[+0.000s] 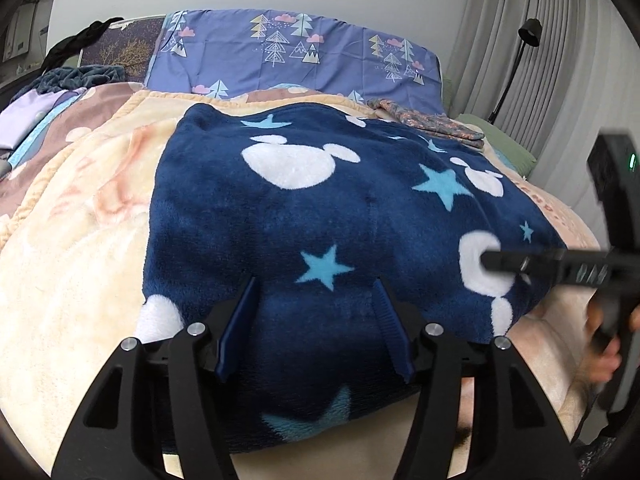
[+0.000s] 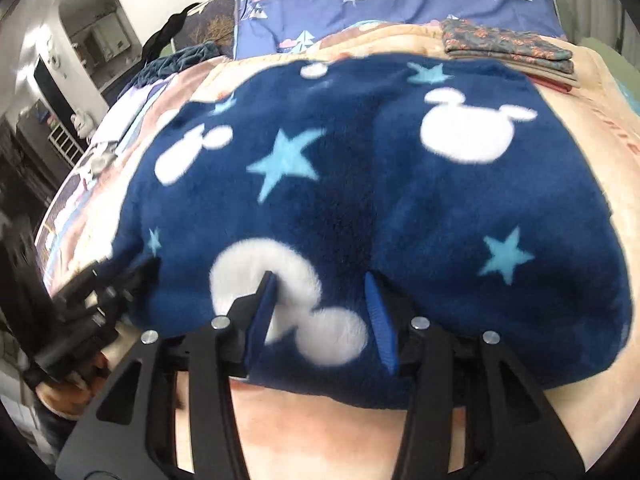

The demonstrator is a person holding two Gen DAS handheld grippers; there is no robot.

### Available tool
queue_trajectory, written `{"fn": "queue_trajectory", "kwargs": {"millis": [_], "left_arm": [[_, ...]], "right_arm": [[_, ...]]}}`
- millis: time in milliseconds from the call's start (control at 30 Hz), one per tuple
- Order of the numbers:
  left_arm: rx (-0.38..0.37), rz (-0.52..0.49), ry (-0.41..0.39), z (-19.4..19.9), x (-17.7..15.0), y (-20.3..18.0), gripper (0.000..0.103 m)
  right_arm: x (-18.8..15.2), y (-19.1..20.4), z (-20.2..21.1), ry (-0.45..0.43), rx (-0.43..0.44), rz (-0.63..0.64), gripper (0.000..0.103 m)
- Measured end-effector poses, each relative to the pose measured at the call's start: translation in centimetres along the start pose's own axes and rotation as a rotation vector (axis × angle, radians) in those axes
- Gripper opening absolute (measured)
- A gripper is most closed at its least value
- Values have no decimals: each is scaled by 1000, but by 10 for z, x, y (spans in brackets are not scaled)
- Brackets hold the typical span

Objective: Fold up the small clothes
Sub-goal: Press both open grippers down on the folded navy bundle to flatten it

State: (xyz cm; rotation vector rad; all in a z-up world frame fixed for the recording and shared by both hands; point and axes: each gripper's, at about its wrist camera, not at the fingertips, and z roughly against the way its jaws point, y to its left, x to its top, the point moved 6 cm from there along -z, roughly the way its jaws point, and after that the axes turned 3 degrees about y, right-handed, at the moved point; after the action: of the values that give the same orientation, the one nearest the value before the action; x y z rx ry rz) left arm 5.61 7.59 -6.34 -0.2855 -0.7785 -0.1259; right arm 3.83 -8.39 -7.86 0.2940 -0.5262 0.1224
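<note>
A navy fleece garment (image 1: 340,216) with white mouse-head shapes and light blue stars lies spread flat on a peach blanket (image 1: 80,280). My left gripper (image 1: 316,296) hovers at the garment's near edge. It is open, its blue pads apart with fleece under the gap. My right gripper (image 2: 319,284) is also open, over a white mouse shape near the same edge of the garment (image 2: 360,184). The left wrist view shows the right gripper (image 1: 490,260) coming in from the right. In the right wrist view the left gripper (image 2: 136,270) sits at the garment's left corner.
A stack of folded floral clothes (image 2: 508,48) lies at the far right of the bed. Behind it is blue bedding with a tree print (image 1: 300,52). Dark crumpled clothes (image 1: 80,76) sit far left. A black lamp (image 1: 528,32) and curtains stand at the right.
</note>
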Motion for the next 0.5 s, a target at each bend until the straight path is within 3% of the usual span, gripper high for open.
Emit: {"fn": "queue_trajectory", "kwargs": {"millis": [133,200,233,267,300,367,500], "left_arm": [[1,-3,0,0,0,-1,62],[0,-3,-1,0,0,-1,62],[-1,-3,-2,0,0,-1,62],[-1,-4,-3,0,0,-1,62],[-4,-4,-3,0,0,-2,63],[-10,-7,-3,-1,1,-2,66],[-12,-20,-1,-1,1,-5,70]], "right_arm": [[35,19,23,-171,-50,57,45],[46,19,17,-209,-83,72,46],[46,17,-1,-167,-103,78,49],[43,11,-31,-57,-103,69,53],[36,4,-53,0,-86,59,54],[34,5,-58,-63,-101,104,55],[33,8,-56,-48,-122,109,56]]}}
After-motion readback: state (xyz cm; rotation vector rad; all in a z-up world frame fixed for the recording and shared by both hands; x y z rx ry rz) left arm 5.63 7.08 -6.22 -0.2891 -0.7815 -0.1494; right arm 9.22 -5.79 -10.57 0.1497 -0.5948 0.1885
